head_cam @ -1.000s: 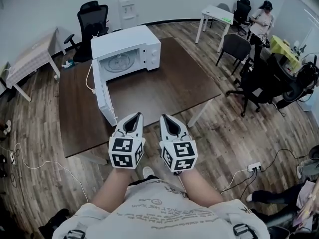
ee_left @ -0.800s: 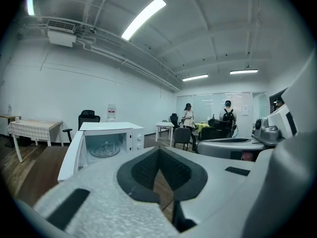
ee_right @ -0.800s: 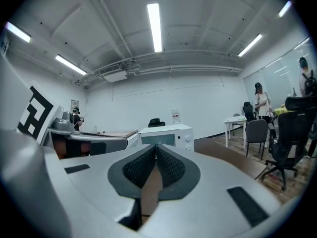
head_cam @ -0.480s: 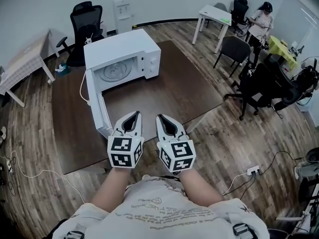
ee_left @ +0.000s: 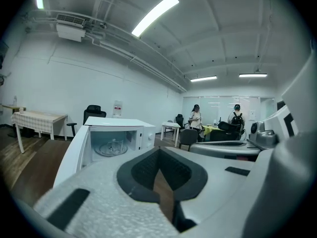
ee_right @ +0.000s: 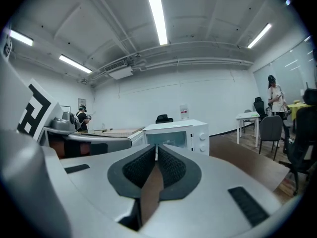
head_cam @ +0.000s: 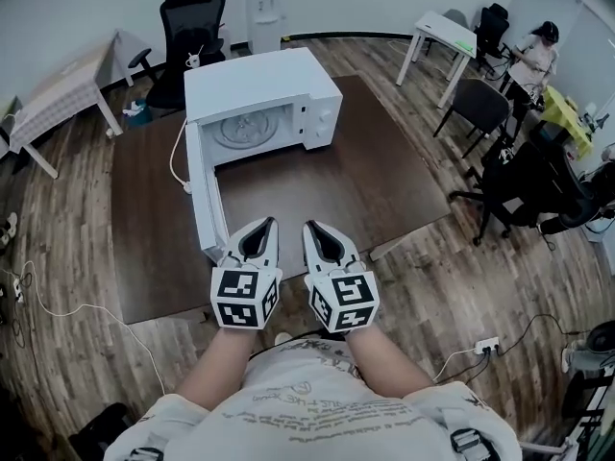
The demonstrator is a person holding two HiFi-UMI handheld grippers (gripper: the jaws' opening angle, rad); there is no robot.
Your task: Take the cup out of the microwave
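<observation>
A wood-plank floor [head_cam: 452, 286] runs through the office, and on it stands a dark brown tabletop [head_cam: 317, 181] that carries a white microwave [head_cam: 259, 84] at its far edge. The microwave's door [head_cam: 204, 200] is swung fully open to the left and juts toward the person along the tabletop's left part, while its control panel [head_cam: 322, 118] with two knobs sits at the right of the cavity. A black office chair [head_cam: 192, 27] stands behind the microwave by the wall, and a small white table [head_cam: 437, 29] stands well apart to the right. In the head view both tools hover side by side over the tabletop's near edge, pointing toward the open cavity. The left tool [head_cam: 266, 223] lies just beside the free end of the door, and the right tool [head_cam: 312, 226] is near it on the right. Each one's own view shows its ribbed pads pressed together at the tips with nothing between them — the left tool [ee_left: 158, 150] faces the lit cavity, and the right tool [ee_right: 156, 148] faces the microwave's front. Inside the cavity lies the round glass turntable [head_cam: 246, 129]. In the left gripper view a small clear glass shape [ee_left: 112, 146] stands on that turntable — it looks like the cup, though it is too small and transparent to be sure — well apart from both tools.
</observation>
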